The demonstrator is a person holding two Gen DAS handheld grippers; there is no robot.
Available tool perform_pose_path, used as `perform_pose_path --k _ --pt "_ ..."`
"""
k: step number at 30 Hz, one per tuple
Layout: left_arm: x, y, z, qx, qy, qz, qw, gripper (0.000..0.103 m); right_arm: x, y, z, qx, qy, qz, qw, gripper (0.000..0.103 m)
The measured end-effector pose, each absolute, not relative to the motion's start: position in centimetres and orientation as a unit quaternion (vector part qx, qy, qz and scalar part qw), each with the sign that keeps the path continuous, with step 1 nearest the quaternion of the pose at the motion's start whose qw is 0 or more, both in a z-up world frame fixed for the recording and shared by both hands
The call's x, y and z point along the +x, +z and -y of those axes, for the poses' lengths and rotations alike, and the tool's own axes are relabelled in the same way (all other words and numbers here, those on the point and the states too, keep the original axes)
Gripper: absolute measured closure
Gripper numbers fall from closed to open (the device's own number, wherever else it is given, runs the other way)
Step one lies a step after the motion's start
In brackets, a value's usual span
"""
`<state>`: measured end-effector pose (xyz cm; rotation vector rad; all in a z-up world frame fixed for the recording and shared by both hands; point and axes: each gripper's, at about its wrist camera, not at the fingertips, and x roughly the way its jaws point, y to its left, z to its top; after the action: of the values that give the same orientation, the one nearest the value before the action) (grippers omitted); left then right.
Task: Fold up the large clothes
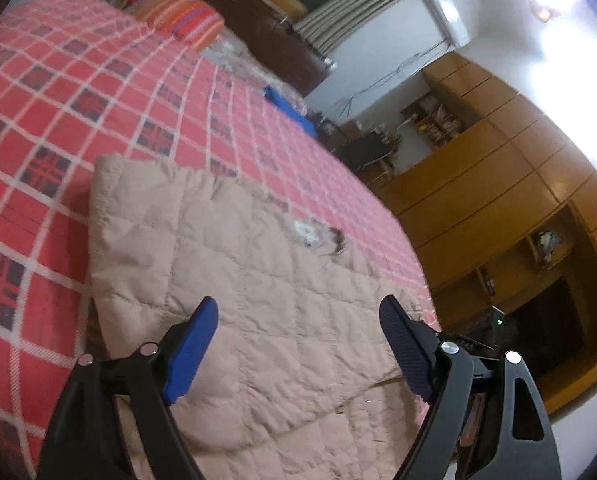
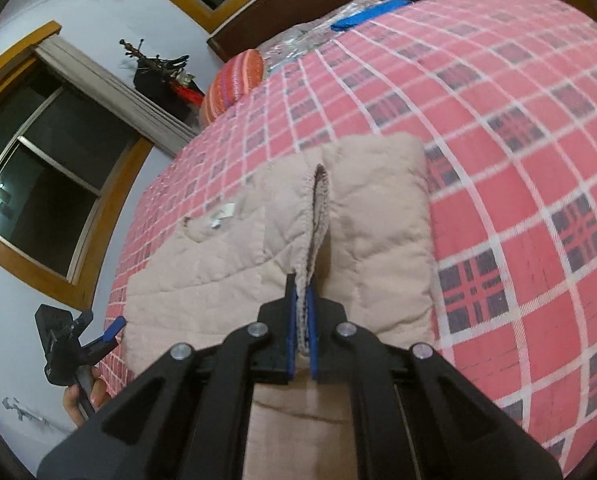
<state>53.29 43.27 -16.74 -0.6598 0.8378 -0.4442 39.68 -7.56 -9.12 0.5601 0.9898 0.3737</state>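
near end of the quilted garment (image 2: 226, 280) cut off behind the right gripper (image 2: 301, 320)

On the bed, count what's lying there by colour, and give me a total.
Beige: 1, the quilted garment, an edge pinched by the right gripper
Orange striped: 1, the pillow
Blue: 1, a flat item at the far edge, too blurred to identify
Total: 3, all on the red checked bedspread; the left gripper holds nothing.

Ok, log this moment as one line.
left gripper: open, above quilted beige garment | right gripper: shut on garment edge | garment on checked bedspread
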Motion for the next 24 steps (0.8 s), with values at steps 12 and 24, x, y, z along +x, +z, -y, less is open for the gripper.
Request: perform_pose_path --k 12,24 --pt "55.0 -15.9 -43.6 -0.312 -0.228 -0.411 0.826 0.017 40.9 -8.0 7.1 0.259 0.238 -0.454 0.819 0.088" --pt "51.7 -17.0 -43.7 -0.311 -0.253 -0.440 0.803 0.016 39.5 -11.0 6.4 0.248 0.252 -0.487 0.799 0.091"
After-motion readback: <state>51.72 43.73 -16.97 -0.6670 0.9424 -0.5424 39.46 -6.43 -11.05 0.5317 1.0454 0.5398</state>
